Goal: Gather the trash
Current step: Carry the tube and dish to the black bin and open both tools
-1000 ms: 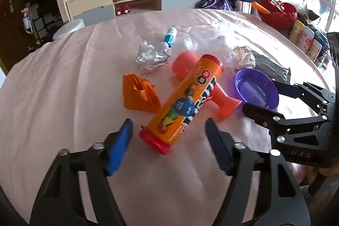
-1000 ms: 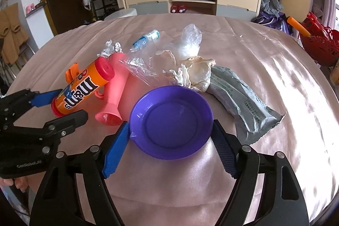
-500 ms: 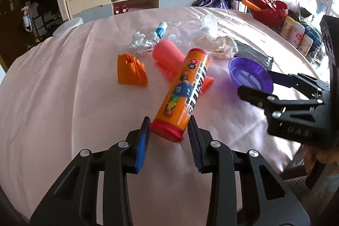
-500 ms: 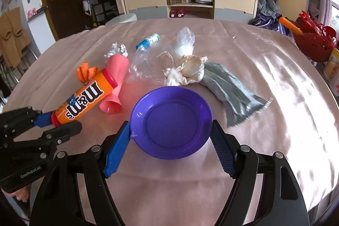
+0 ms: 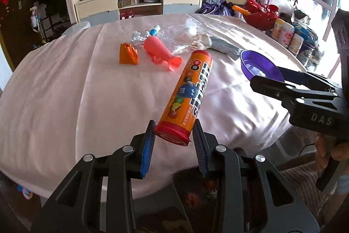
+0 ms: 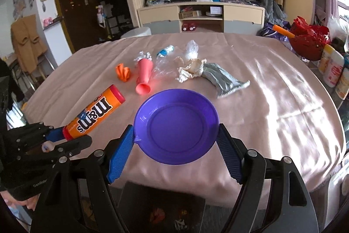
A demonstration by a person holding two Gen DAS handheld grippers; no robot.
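An orange M&M's tube [image 5: 189,88] sticks out forward from my left gripper [image 5: 173,126], which is shut on its red cap end and holds it above the pink tablecloth [image 5: 65,91] near the front edge. My right gripper [image 6: 175,132] is shut on a purple plate [image 6: 176,106], both pads pressing its rim. From the right wrist view the tube [image 6: 96,113] and left gripper [image 6: 69,137] sit at the lower left. Farther back lie a pink cup [image 5: 161,51], an orange wrapper [image 5: 128,54], crumpled foil [image 5: 137,37], crumpled paper [image 6: 192,71] and a grey pouch [image 6: 222,80].
A small blue bottle [image 6: 165,50] and clear plastic film [image 6: 192,48] lie among the far trash. A red basket [image 6: 309,45] and several bottles [image 6: 331,67] stand off the right side. A dark box [image 6: 163,206] sits below the table's front edge.
The left gripper shut on the tube's red end and lifted it off the pink cup. Both grippers drew back toward the table's front edge, the right one carrying the purple plate.
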